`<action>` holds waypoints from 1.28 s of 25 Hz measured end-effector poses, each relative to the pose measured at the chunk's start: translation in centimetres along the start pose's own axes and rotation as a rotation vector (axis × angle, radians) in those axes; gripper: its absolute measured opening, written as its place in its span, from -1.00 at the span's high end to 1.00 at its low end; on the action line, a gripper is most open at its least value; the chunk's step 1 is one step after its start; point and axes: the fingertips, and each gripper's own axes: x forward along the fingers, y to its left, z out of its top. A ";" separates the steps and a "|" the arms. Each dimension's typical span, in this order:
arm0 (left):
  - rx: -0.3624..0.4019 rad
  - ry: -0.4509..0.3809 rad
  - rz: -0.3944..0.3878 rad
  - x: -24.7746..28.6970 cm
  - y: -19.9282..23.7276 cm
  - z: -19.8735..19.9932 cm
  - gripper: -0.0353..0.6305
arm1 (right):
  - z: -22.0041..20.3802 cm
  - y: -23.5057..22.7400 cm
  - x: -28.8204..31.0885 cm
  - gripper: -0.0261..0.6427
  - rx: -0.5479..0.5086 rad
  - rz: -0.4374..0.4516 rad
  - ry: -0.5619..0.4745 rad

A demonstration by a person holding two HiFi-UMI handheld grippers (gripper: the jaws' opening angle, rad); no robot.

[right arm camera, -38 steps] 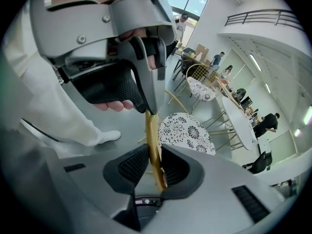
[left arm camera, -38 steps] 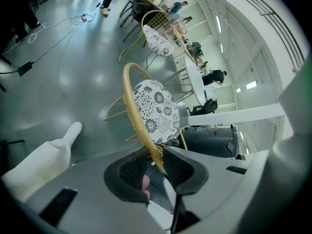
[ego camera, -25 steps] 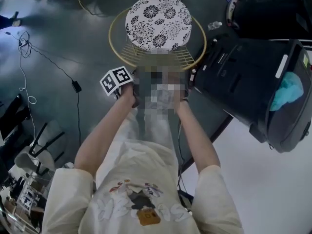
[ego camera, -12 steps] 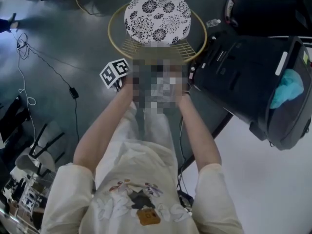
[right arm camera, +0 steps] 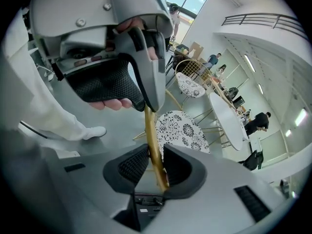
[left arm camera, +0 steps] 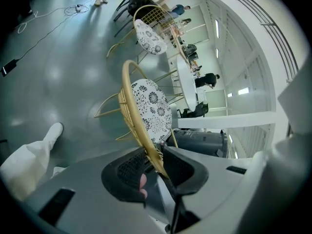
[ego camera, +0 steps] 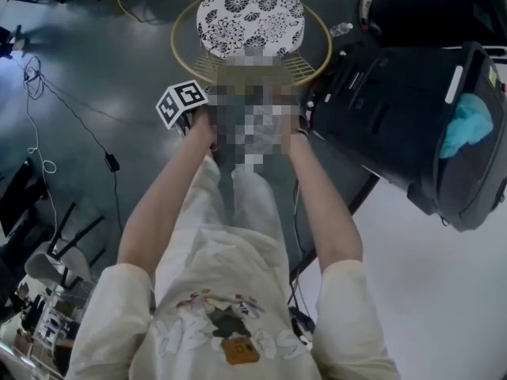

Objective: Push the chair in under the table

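At twelve o'clock, the chair (ego camera: pixel 250 22) is held by its thin back rim (right arm camera: pixel 152 140), on which the jaws of the left gripper (left arm camera: pixel 157 167) and the right gripper (right arm camera: pixel 155 167) are closed, so it may be tipped or twisted aside if uneven force is applied.

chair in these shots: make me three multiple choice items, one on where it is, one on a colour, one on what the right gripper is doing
1. Where does the chair stand in the head view?
A. ahead of the person
B. behind the person
C. on top of a table

2. What colour is its rim?
A. red
B. gold
C. blue

3. How do the jaws of the right gripper stand?
A. wide apart, empty
B. closed on a cable
C. closed on the rim

Answers: 1 A, it lies beyond the outstretched arms. 2 B, hoop and wires show gold in both gripper views. 3 C, the right gripper view shows the gold bar pinched between them.
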 end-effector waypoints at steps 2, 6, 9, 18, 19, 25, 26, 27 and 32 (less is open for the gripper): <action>-0.016 0.005 -0.019 -0.3 0.1 -0.2 0.59 | 0.0 0.3 -0.1 0.69 0.006 0.015 -0.001; -0.025 0.009 -0.063 -1.4 -0.4 -0.1 0.59 | 0.2 0.1 -0.7 0.69 0.044 0.013 -0.014; 0.030 0.018 -0.060 -2.5 -0.4 -0.2 0.59 | 0.7 0.1 -1.6 0.69 0.055 -0.001 -0.029; 0.076 -0.003 -0.086 -8.3 -1.3 -2.2 0.60 | 3.7 0.8 -6.9 0.69 0.533 0.031 -0.192; 0.094 -0.011 -0.092 -9.2 -1.6 -2.5 0.60 | 3.9 0.9 -7.8 0.69 0.595 0.039 -0.214; 0.209 0.035 -0.165 -14.2 -4.5 -5.6 0.60 | 5.4 1.6 -13.3 0.69 0.898 0.111 -0.371; 0.231 0.040 -0.170 -15.0 -4.9 -6.1 0.63 | 5.8 1.7 -14.3 0.69 0.932 0.123 -0.395; 0.255 0.041 -0.173 -15.9 -5.3 -6.6 0.70 | 6.2 1.8 -15.4 0.69 0.965 0.133 -0.417; 0.399 0.030 -0.209 -20.0 -7.6 -8.4 0.82 | 8.0 2.3 -20.4 0.69 1.085 0.150 -0.507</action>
